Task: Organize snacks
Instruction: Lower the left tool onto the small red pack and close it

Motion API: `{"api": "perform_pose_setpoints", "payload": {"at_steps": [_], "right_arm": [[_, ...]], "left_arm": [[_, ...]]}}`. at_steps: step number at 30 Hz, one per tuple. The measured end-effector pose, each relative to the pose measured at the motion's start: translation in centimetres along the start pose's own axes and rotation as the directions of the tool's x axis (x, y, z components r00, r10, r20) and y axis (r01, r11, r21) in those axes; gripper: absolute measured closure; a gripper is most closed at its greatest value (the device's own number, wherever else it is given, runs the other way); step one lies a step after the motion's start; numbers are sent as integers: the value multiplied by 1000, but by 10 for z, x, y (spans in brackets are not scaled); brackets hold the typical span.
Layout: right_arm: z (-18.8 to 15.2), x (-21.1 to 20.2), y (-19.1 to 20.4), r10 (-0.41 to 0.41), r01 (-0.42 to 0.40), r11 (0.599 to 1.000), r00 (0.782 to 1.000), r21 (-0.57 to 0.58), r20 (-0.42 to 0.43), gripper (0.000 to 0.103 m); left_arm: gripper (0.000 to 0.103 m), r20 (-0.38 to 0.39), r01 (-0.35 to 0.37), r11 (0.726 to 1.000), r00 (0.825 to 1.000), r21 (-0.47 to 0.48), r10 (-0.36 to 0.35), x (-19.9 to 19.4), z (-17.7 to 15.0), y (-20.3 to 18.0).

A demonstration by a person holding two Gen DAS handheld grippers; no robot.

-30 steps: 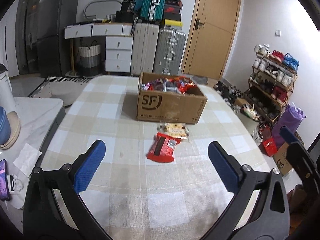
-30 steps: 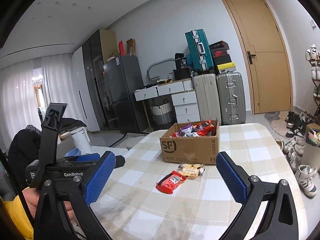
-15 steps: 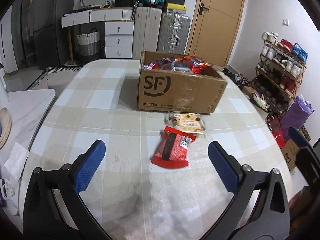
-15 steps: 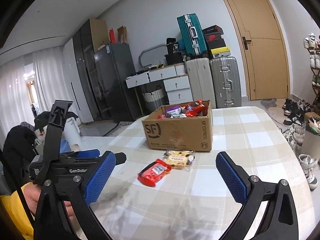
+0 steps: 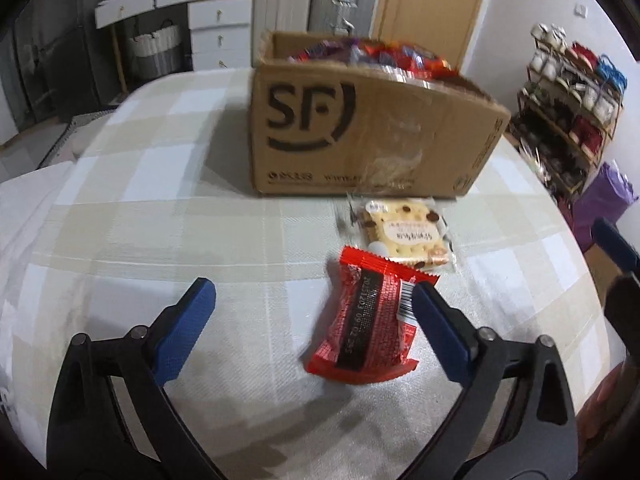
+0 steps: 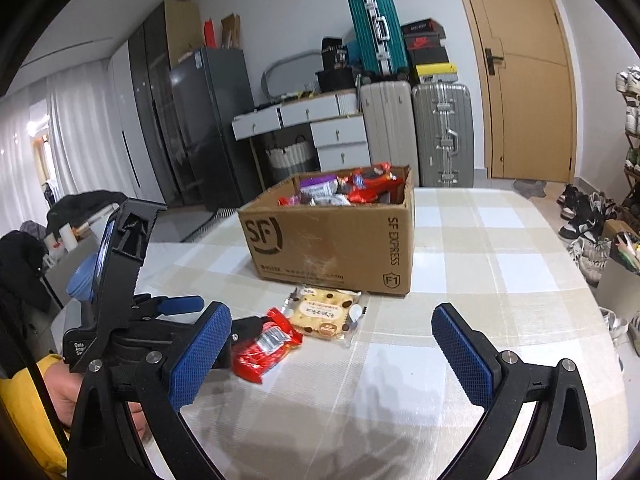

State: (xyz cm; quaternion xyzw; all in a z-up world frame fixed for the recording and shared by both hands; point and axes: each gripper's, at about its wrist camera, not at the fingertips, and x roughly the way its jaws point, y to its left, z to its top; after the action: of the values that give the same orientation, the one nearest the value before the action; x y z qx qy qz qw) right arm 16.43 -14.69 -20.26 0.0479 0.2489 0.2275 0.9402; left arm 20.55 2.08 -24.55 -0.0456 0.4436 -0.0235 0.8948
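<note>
Descent of the left claw point(image 5: 310, 312) has brought its spread fingers low around the red pack point(image 5: 370, 320), so a grasp looks next. Pack lies on the table point(image 5: 160, 220) at 6 o'clock from the box point(image 5: 360, 128), long axis running 12 to 6. Right claw point(image 6: 332, 352) hovers spread, empty

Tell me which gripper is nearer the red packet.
Left. The left gripper is open right at the red packet, one finger over its edge. The right gripper hangs open farther back.
</note>
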Motion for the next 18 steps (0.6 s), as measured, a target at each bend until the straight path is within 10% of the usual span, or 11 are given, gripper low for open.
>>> {"api": "perform_pose_setpoints", "payload": {"at_steps": [6, 11, 18], "right_arm": [[4, 22, -8, 11, -10, 999, 999, 31, -36, 1], [8, 36, -11, 12, -10, 999, 998, 32, -62, 1], [15, 45, -13, 34, -28, 997, 996, 67, -86, 1]], "left_arm": [[24, -21, 74, 997, 997, 28, -74, 21, 4, -7], [67, -15, 157, 986, 988, 55, -156, 23, 6, -13], [67, -16, 171, 985, 985, 10, -171, 26, 14, -6]]}}
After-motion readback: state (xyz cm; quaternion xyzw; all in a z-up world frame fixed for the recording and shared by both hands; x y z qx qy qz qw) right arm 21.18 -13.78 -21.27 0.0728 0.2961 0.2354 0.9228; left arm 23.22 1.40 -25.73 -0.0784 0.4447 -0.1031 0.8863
